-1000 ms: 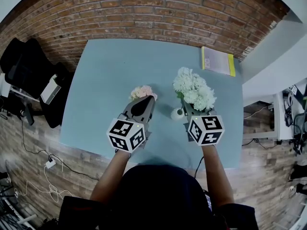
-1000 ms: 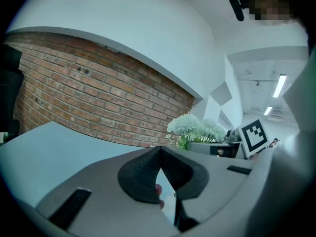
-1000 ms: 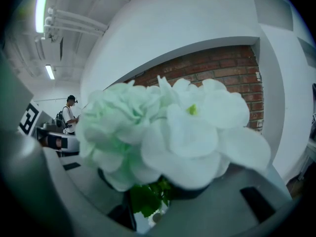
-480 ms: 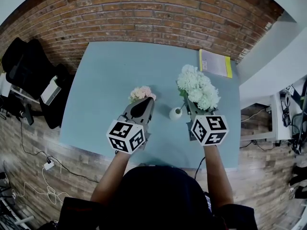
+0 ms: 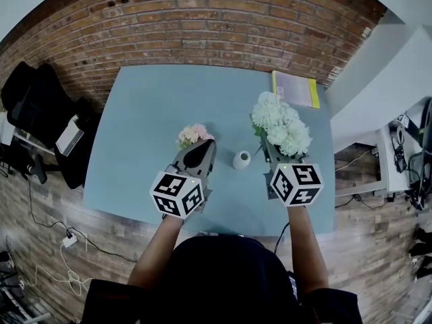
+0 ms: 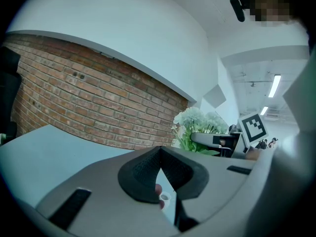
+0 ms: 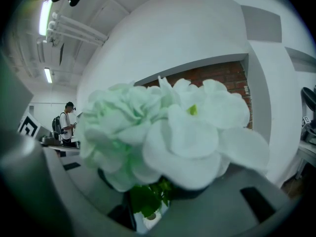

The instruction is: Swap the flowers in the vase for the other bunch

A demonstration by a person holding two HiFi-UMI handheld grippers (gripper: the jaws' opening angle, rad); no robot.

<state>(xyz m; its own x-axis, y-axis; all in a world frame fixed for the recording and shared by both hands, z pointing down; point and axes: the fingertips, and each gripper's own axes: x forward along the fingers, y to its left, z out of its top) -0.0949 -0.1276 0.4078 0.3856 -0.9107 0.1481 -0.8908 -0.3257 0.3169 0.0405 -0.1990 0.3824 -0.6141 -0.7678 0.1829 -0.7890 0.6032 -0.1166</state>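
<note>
A small white vase (image 5: 241, 159) stands on the blue table (image 5: 148, 113), its mouth free. My right gripper (image 5: 272, 154) is shut on the stems of the white flower bunch (image 5: 280, 122), held up to the right of the vase. In the right gripper view the white blooms (image 7: 173, 137) fill the picture, with green leaves (image 7: 144, 200) between the jaws. My left gripper (image 5: 204, 143) is shut with nothing in it, hovering left of the vase. The pink flower bunch (image 5: 192, 135) lies on the table just past its tip. In the left gripper view the left gripper (image 6: 159, 154) shows its pads pressed together.
A booklet with a yellow edge (image 5: 295, 88) lies at the table's far right corner. A brick wall (image 5: 202, 19) runs behind the table. A black chair with bags (image 5: 37, 106) stands at the left, and a white desk (image 5: 378, 160) at the right.
My right gripper has lifted the white bunch up and to the right, so its stems are out of the vase. The left gripper has barely shifted and stays shut.
</note>
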